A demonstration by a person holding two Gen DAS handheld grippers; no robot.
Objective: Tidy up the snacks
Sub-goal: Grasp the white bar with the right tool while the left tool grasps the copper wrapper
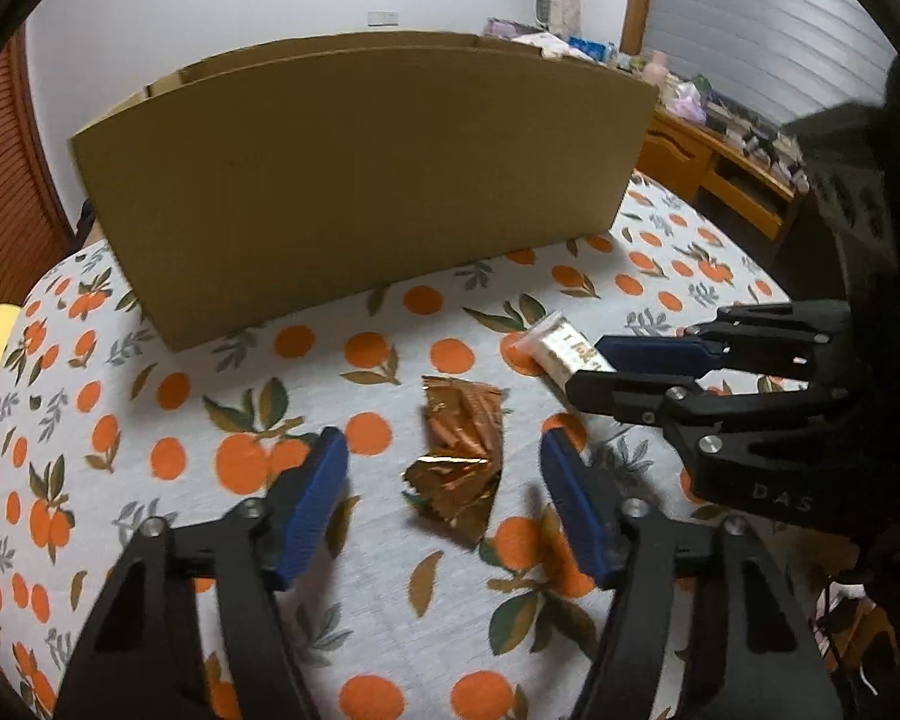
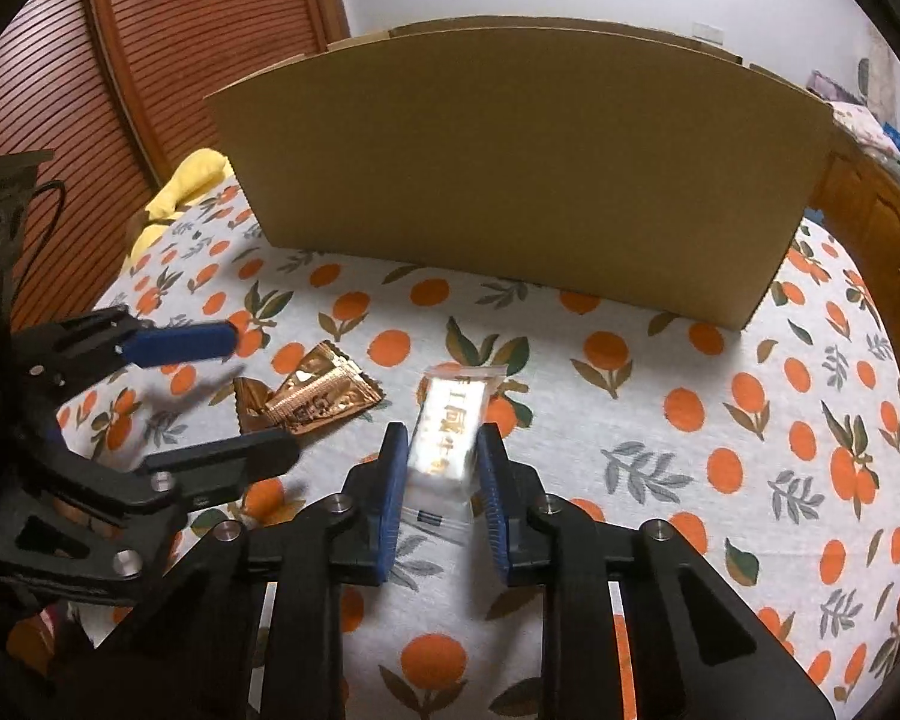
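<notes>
A shiny copper-brown snack packet lies on the orange-print tablecloth, between the open fingers of my left gripper. It also shows in the right wrist view. A white snack bar with gold lettering lies to its right, and my right gripper is shut on it, pads pressed to both sides. In the left wrist view the bar sticks out beyond the right gripper. A tall cardboard box stands behind both snacks.
The box spans the back of the table. A yellow cloth lies at the table's left edge. A wooden desk with clutter stands at the far right, and a wooden slatted door is at the left.
</notes>
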